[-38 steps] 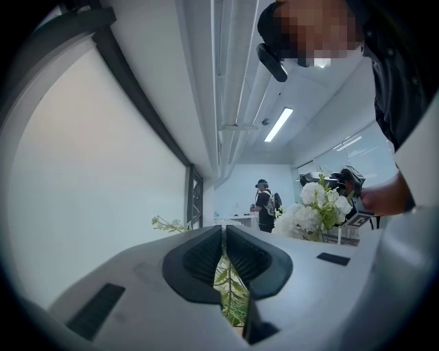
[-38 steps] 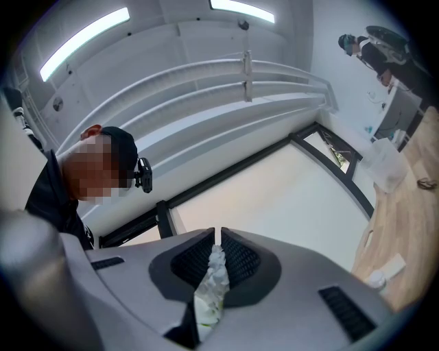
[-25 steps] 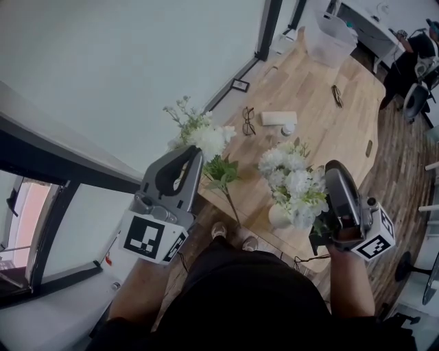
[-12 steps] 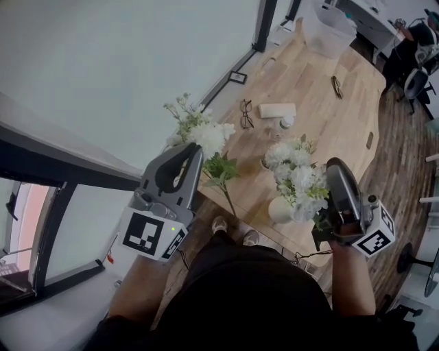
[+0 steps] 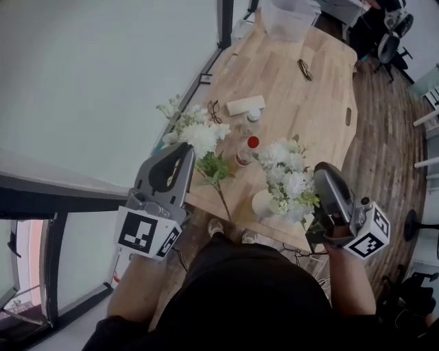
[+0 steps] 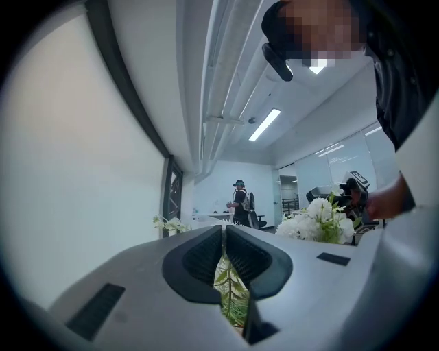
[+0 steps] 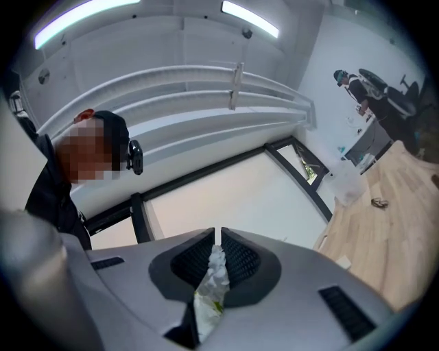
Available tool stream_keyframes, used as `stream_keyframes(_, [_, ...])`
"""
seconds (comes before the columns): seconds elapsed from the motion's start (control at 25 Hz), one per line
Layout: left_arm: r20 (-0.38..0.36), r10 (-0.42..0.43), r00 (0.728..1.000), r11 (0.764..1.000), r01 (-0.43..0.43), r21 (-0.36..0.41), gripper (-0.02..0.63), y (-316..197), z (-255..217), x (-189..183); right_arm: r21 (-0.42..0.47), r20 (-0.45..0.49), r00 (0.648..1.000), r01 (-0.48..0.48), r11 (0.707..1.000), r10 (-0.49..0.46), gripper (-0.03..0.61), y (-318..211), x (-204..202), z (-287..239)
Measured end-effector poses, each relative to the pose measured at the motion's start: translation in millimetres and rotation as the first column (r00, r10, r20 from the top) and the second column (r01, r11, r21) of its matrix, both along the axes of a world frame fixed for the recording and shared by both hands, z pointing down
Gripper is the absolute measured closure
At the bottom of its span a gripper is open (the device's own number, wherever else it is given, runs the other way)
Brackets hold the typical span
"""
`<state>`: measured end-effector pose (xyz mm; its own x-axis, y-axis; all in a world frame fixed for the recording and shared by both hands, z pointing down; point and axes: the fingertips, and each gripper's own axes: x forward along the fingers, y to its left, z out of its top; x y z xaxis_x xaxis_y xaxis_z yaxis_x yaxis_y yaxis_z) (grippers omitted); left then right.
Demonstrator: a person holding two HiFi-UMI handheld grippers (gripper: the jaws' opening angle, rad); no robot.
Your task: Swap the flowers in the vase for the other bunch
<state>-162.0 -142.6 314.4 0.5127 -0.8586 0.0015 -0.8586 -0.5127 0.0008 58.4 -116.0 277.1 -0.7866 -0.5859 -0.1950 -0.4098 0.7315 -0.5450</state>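
In the head view my left gripper (image 5: 186, 153) is shut on the leafy stem of a white flower bunch (image 5: 198, 134), held off the table's near left corner with the stem hanging free below. The left gripper view shows a green leaf (image 6: 230, 288) pinched between the jaws of that gripper (image 6: 224, 232). My right gripper (image 5: 317, 179) is shut on the second white bunch (image 5: 289, 177), which stands over the white vase (image 5: 261, 204) at the table's near edge. Whether its stems sit in the vase I cannot tell. A pale leaf (image 7: 209, 284) is clamped in the right gripper (image 7: 217, 234).
The wooden table (image 5: 309, 110) carries a red-capped bottle (image 5: 245, 152), a small white-capped bottle (image 5: 252, 118), a white box (image 5: 245, 105), glasses (image 5: 215, 110) and a clear tub (image 5: 288, 14) at the far end. A white wall (image 5: 103, 82) runs along the left. Chairs (image 5: 387, 41) stand far right.
The head view has swung, so the table now runs further up the picture, and the red-capped bottle has come into sight. Both grippers have drifted slightly, still holding their bunches.
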Motion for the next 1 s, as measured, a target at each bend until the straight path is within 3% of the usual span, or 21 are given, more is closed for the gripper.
stream_keyframes(0.4, [0.005,0.104,0.995,0.995,-0.104,0.000,0.589,2.3,-3.5,50.5,-0.018,-0.055,0.995,-0.081,0.997,0.080,0.531,28.2,29.9,15.9])
stream_keyframes(1.0, [0.050,0.108,0.993,0.993,-0.106,-0.044,0.589,13.8,13.0,64.0,-0.071,-0.043,0.996,-0.076,0.995,0.073,0.531,34.3,41.5,48.2])
